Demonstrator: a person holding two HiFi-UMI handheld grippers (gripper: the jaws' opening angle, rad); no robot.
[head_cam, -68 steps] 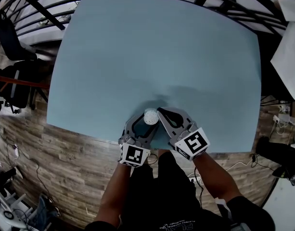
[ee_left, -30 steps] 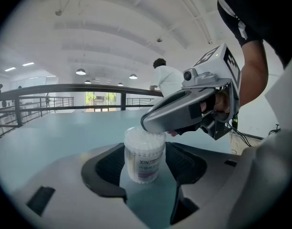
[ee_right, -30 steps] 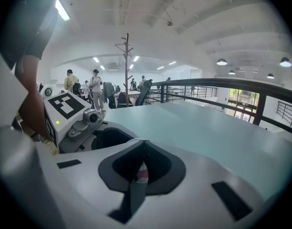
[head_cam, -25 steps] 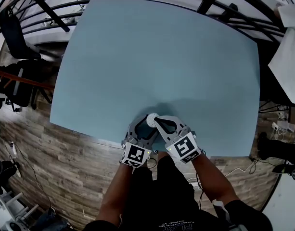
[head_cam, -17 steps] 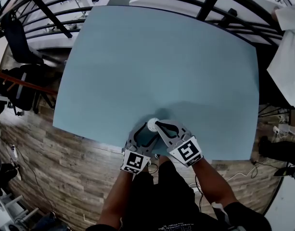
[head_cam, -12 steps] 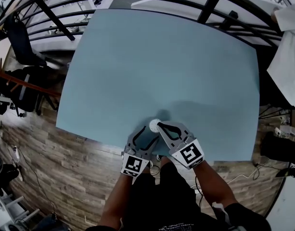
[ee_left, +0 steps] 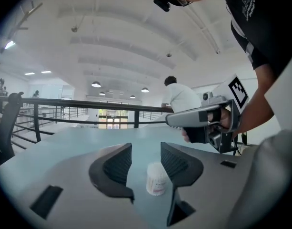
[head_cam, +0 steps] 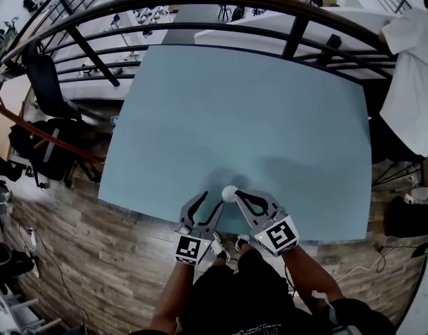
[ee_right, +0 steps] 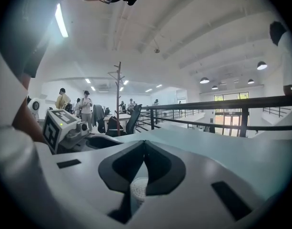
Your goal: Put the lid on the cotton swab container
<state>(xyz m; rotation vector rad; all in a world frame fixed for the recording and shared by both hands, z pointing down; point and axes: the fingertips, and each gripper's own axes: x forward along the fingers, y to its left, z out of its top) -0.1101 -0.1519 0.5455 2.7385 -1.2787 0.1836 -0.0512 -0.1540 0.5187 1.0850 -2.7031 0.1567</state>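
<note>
The lidding step looks finished: the cotton swab container [head_cam: 230, 193] stands capped (as best I can judge) near the counter's [head_cam: 255, 110] lower edge. The left gripper's [ee_left: 146, 152] jaws, apart and empty, have just been narrowing. The right gripper's [ee_right: 144, 146] jaws meet on nothing. Next, withdraw without nudging it; wide counter lies toward the upper frame.

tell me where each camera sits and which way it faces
Head view: on the person's head, looking steeply down at the blue table; both forearms, left tongs and right tongs show.
Left gripper view: rides the left tongs, looking across the table to the railing; its jaws, apart, have just been closing, gripping nothing; right tongs and right hand show.
Right gripper view: rides the right tongs, jaws together, looking across the table; left tongs' marker cube shows.
All three share the cotton swab container.
</note>
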